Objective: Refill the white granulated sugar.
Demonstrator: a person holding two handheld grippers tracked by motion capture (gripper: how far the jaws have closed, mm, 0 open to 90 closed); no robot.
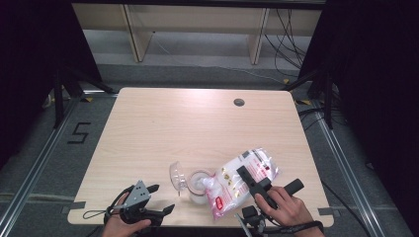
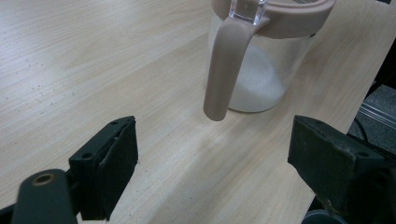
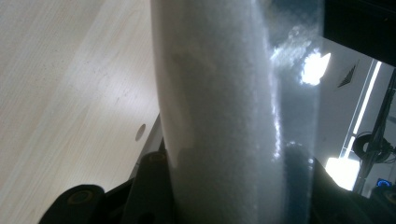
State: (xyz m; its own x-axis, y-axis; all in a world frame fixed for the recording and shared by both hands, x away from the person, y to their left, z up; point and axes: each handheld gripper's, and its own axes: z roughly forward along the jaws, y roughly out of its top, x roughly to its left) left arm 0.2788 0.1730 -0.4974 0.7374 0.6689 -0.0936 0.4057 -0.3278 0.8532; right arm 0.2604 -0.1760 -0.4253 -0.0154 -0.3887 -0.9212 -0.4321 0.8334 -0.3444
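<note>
Pouring step in hand: right gripper (image 1: 245, 178) has its jaws clenched on the bag (image 1: 242, 178), tilted with its mouth at the jar (image 1: 198, 186) near the surface's (image 1: 197, 123) front edge. Left gripper (image 1: 165, 199) waits beside, jaws released, empty. Next move likely calls for a steeper tilt
</note>
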